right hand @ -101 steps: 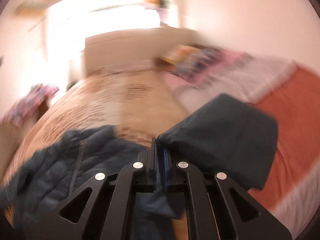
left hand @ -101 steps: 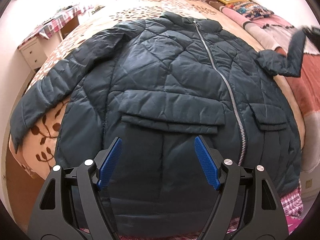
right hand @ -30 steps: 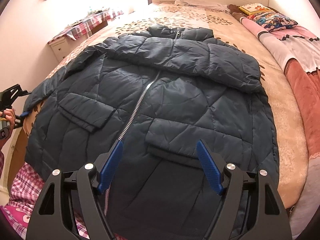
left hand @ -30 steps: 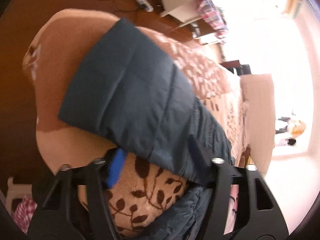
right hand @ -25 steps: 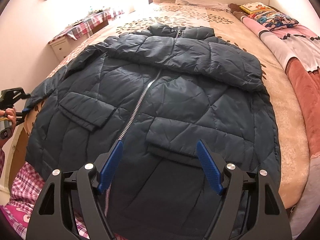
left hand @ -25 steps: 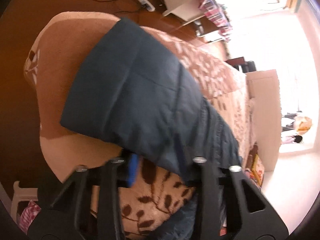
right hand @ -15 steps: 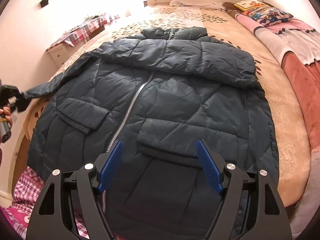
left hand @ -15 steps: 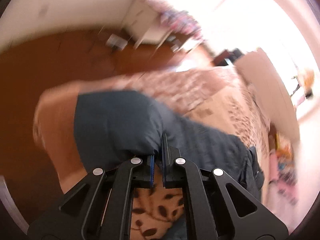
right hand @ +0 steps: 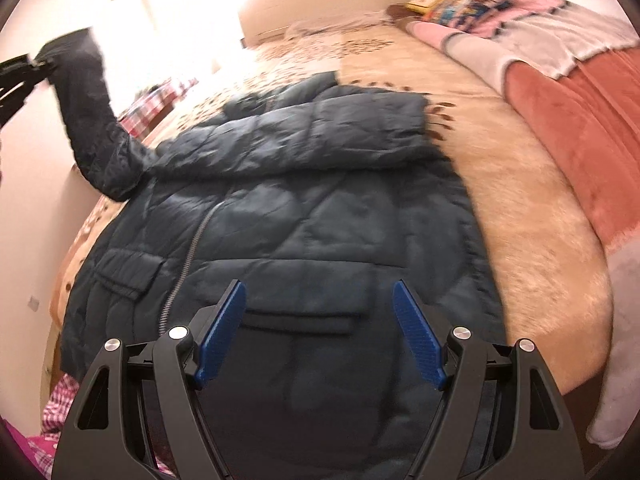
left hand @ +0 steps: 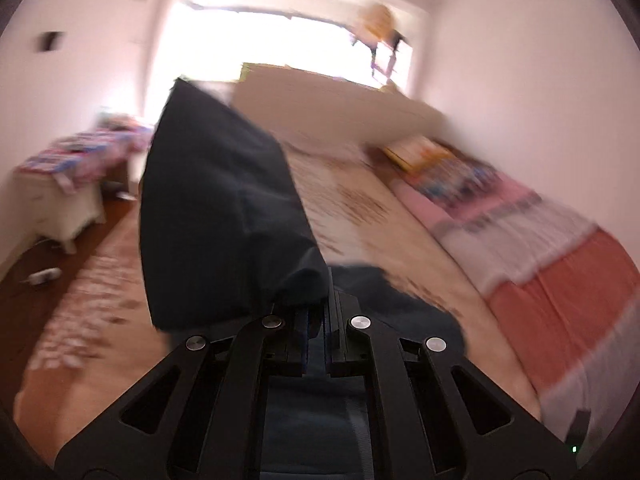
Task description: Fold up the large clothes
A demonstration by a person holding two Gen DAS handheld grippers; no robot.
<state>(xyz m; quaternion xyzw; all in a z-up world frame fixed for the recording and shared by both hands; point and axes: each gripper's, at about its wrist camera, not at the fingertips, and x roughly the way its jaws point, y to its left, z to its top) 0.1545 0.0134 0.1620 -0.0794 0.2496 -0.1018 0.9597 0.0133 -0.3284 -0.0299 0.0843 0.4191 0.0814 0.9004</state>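
Observation:
A dark blue quilted jacket (right hand: 304, 224) lies front up on the bed, its zip closed. One sleeve (right hand: 332, 136) is folded across the chest. My left gripper (left hand: 318, 320) is shut on the cuff of the other sleeve (left hand: 216, 208) and holds it up in the air above the bed; in the right wrist view that raised sleeve (right hand: 92, 112) hangs from the left gripper at the far left. My right gripper (right hand: 318, 332) is open and empty, above the jacket's hem near a flap pocket (right hand: 304, 312).
The bed has a beige leaf-print cover (right hand: 520, 184) and folded pink and red blankets (right hand: 580, 92) on the right side. A white bedside cabinet (left hand: 60, 200) with a checked cloth stands left of the bed. A pale headboard (left hand: 328, 108) is at the far end.
My left gripper closed on the sleeve cuff at the bed's left edge and lifted it high, swinging toward the jacket. My right gripper stayed open over the hem and shifted slightly.

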